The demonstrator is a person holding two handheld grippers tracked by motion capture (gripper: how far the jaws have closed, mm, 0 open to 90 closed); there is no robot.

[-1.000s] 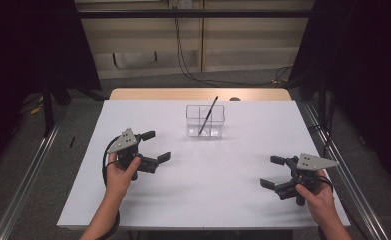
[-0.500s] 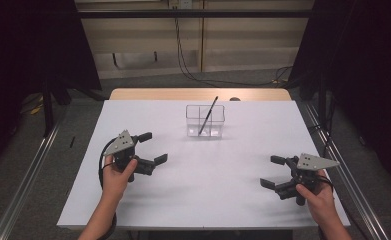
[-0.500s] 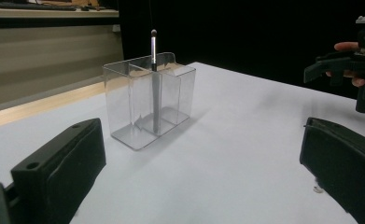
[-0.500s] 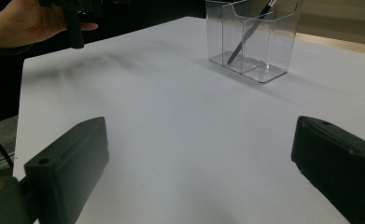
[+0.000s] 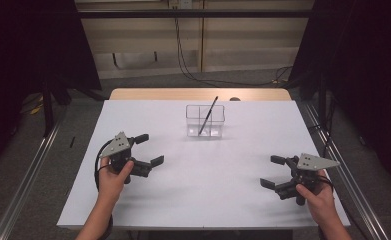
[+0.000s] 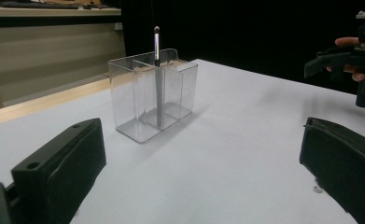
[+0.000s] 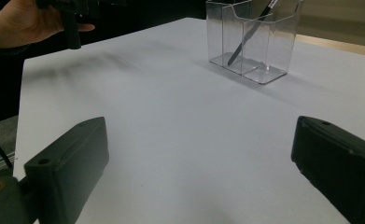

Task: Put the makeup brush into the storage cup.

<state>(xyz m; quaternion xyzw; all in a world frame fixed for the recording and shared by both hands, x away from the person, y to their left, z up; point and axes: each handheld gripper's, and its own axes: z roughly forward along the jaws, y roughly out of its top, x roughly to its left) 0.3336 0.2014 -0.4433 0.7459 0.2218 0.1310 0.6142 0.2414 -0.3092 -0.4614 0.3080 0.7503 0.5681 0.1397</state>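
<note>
High view: both tools, left tool (image 5: pixel 146 149) and right tool (image 5: pixel 276 171), gape empty; brush (image 5: pixel 208 116) stands untouched in clear holder (image 5: pixel 205 121).

Table (image 5: pixel 198 185) surface: plain white. Organizer (image 5: pixel 205 121): clear, colourless, holding a dark brush (image 5: pixel 207 116). Both grippers, left gripper (image 5: pixel 149 150) and right gripper (image 5: pixel 272 171): black jaws, grey top plates.

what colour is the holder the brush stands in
Clear, see-through plastic holder; shows best in the left gripper view.
</note>
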